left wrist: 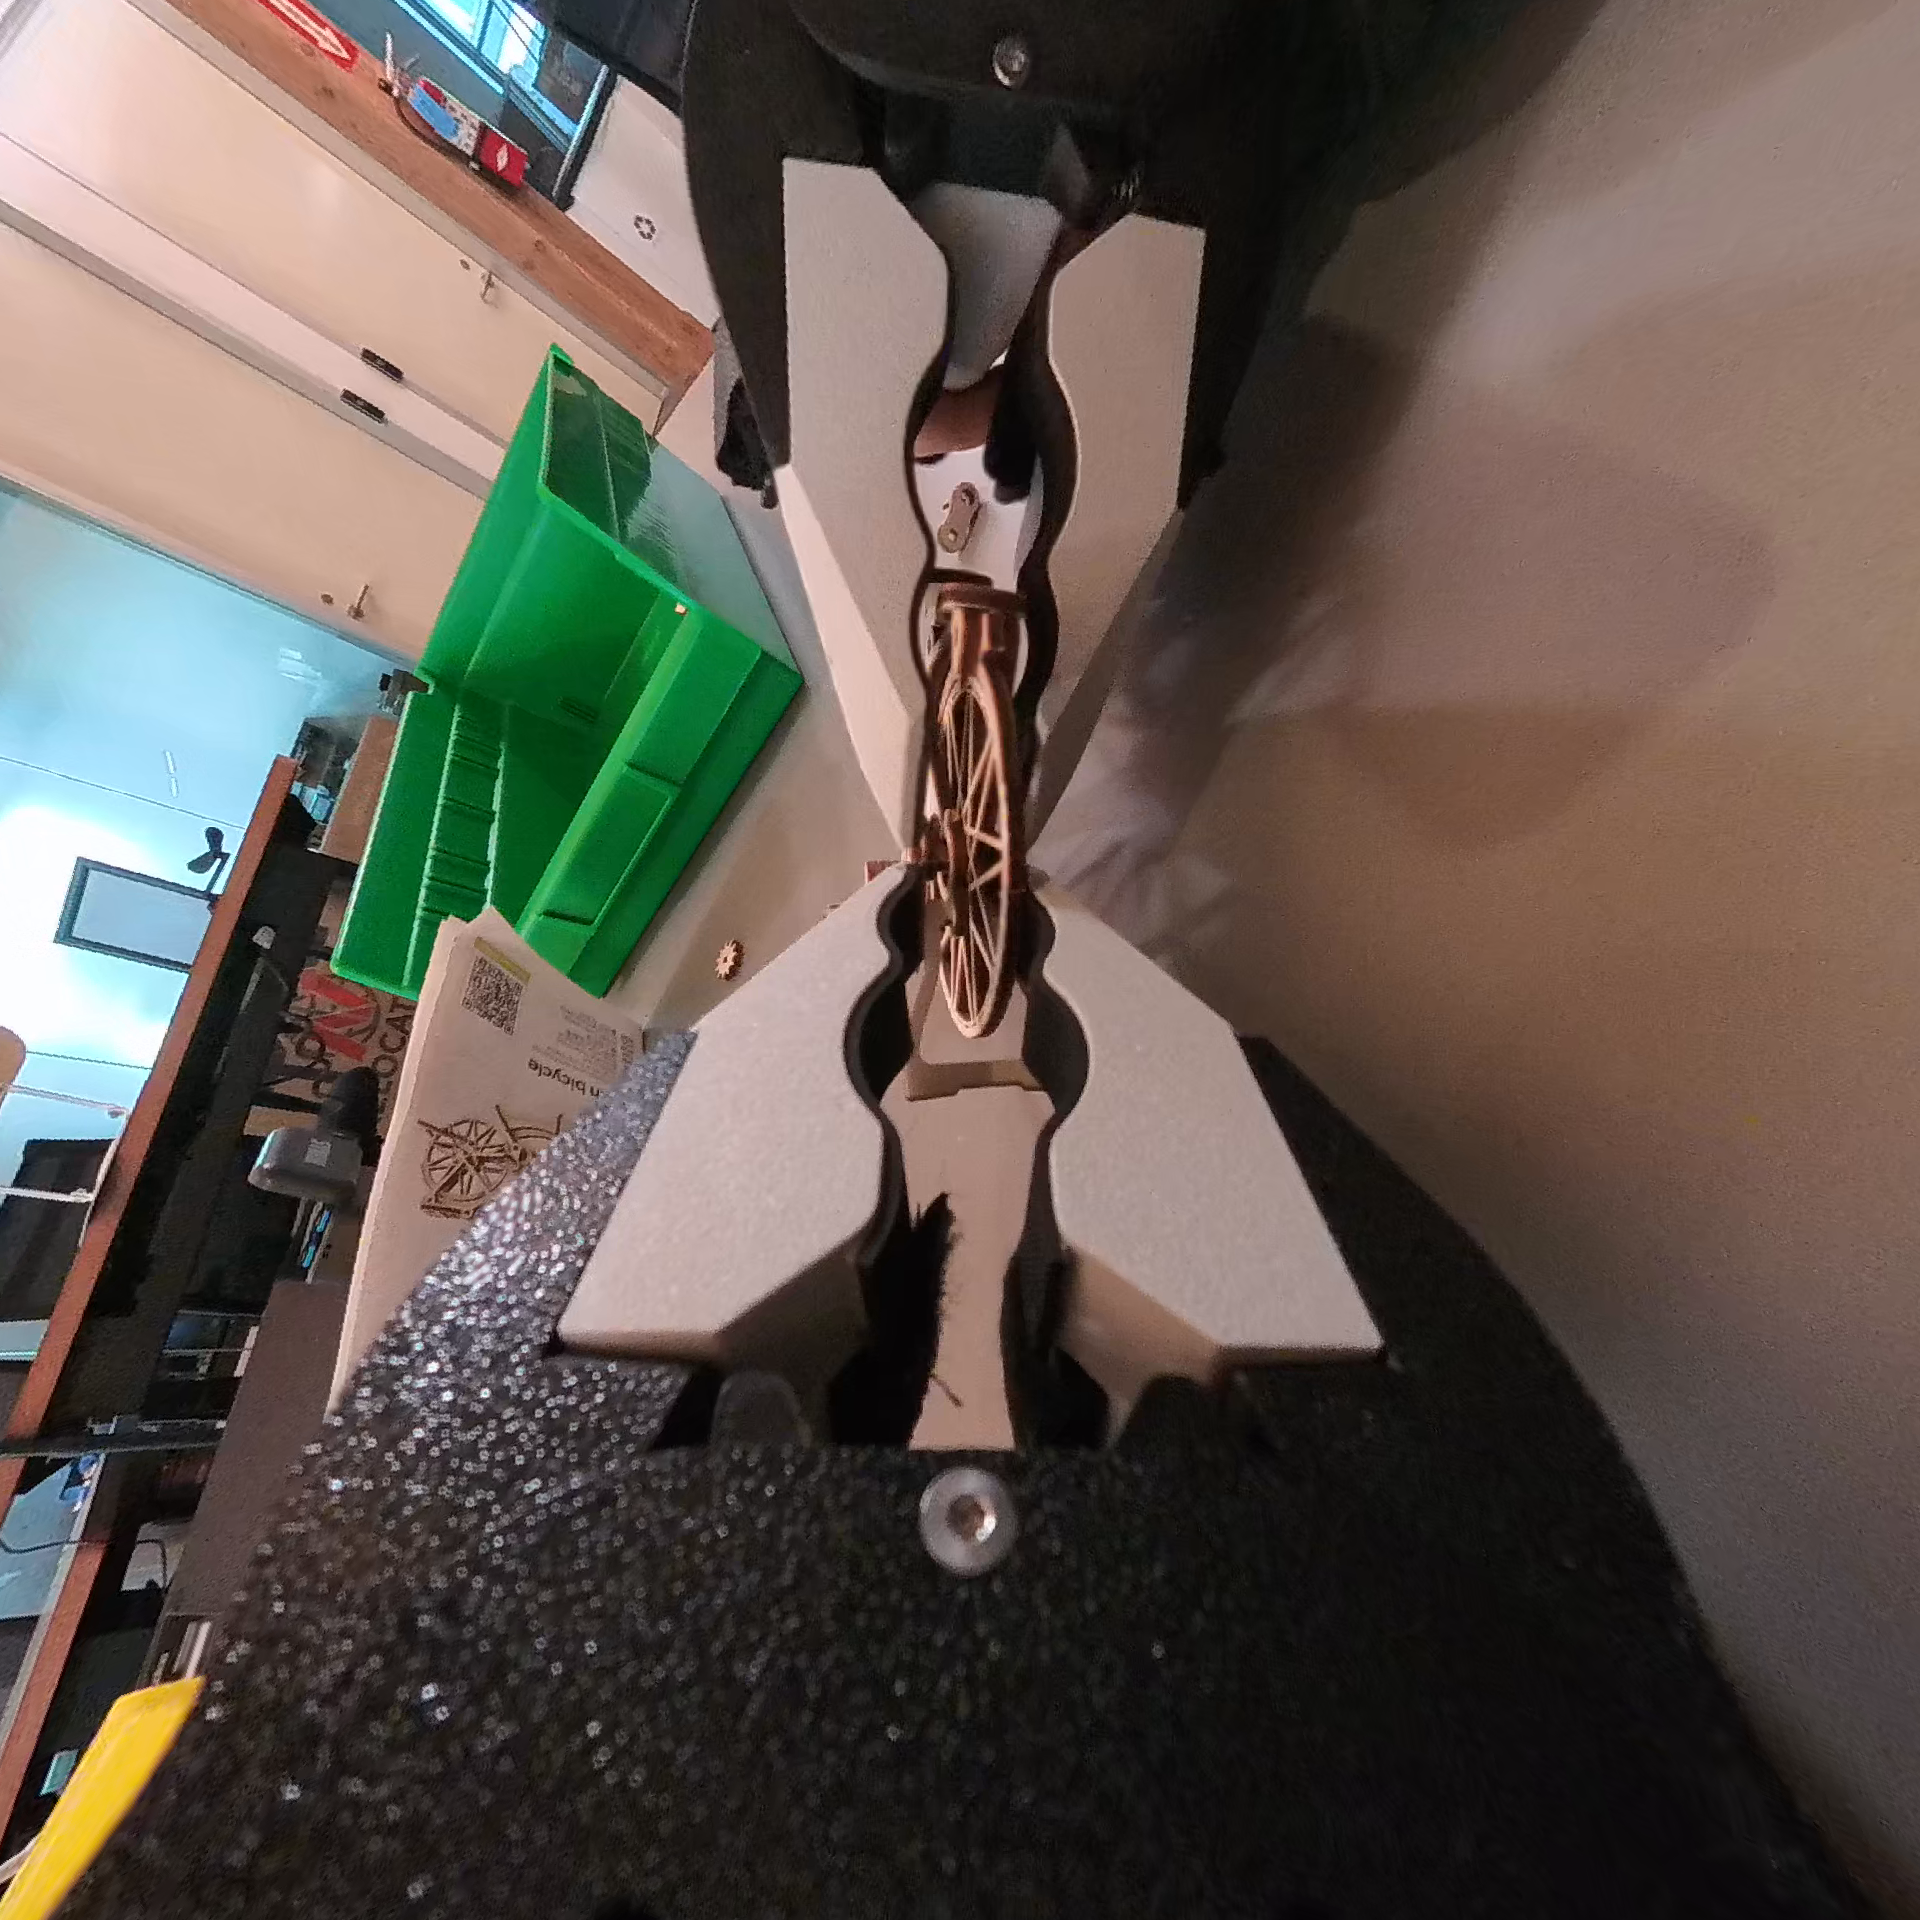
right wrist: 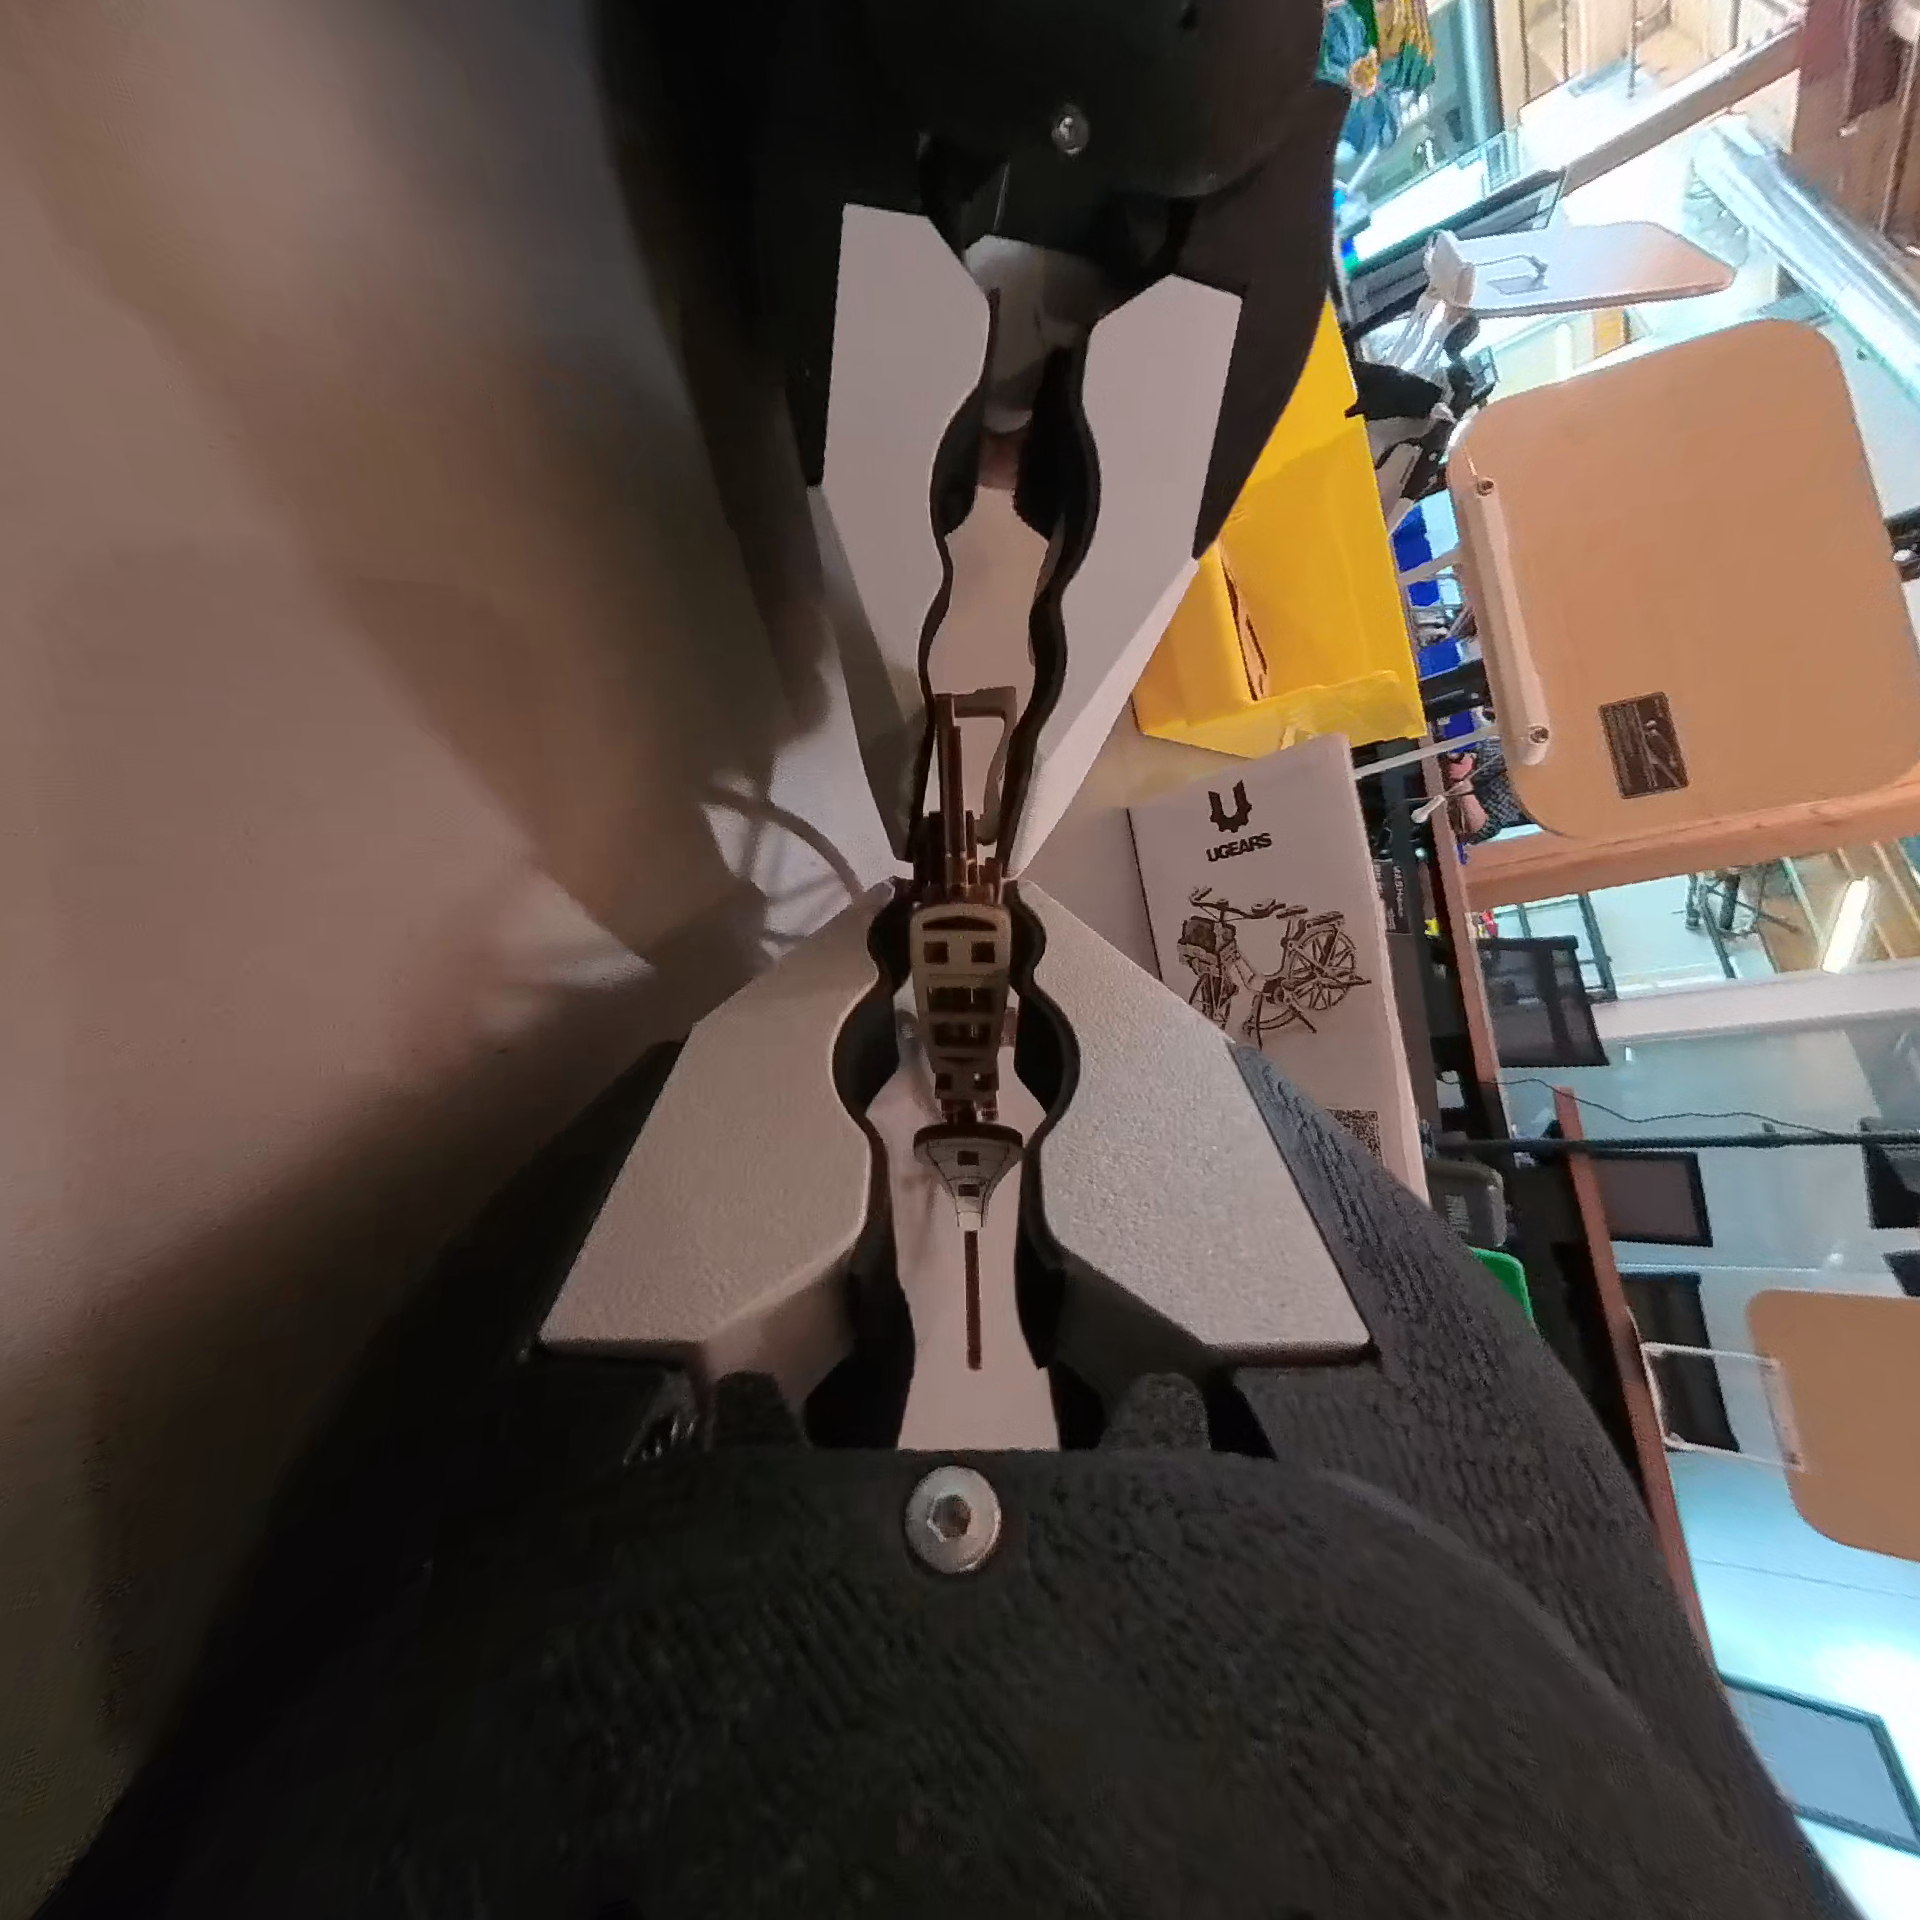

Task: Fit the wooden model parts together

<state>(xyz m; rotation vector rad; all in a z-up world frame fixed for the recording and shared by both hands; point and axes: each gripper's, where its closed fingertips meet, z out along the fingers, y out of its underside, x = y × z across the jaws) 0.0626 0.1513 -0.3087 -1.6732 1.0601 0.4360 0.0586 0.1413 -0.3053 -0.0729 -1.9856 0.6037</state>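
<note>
— Where is the wooden bicycle model (left wrist: 971, 831)?

— Up off the table (left wrist: 1558, 520), pinched between two grippers. Seen edge-on in both views: one spoked wheel (left wrist: 977, 935) toward the left wrist camera, one saddle (right wrist: 966, 1153) and a slatted rack (right wrist: 958, 977) toward the right one.

— Left gripper (left wrist: 975, 894)?

— Closed down narrow, white fingers (left wrist: 790, 1091) pressed against the wheel's sides. Rolled sideways, going by the tilted room behind.

— Right gripper (right wrist: 958, 883)?

— Also narrow, clamped on the rack end of the model. Pointed straight at the left one, tips almost meeting tip to tip, so four white fingers in a line along the model.

— Anything loose on the table?

— One small wooden gear (left wrist: 730, 958) near the left gripper's tip, and one short link-shaped piece (left wrist: 961, 516) visible through the right gripper's finger gap. Both apart from the model.

— Farther out?

— One kit box (right wrist: 1268, 935) with a bicycle drawing, standing just beyond the grippers. One green bin (left wrist: 582, 675) behind it on one side, one yellow bin (right wrist: 1299, 582) on the other. Two tan chair seats (right wrist: 1662, 571) in the room behind, past the table's edge.
</note>
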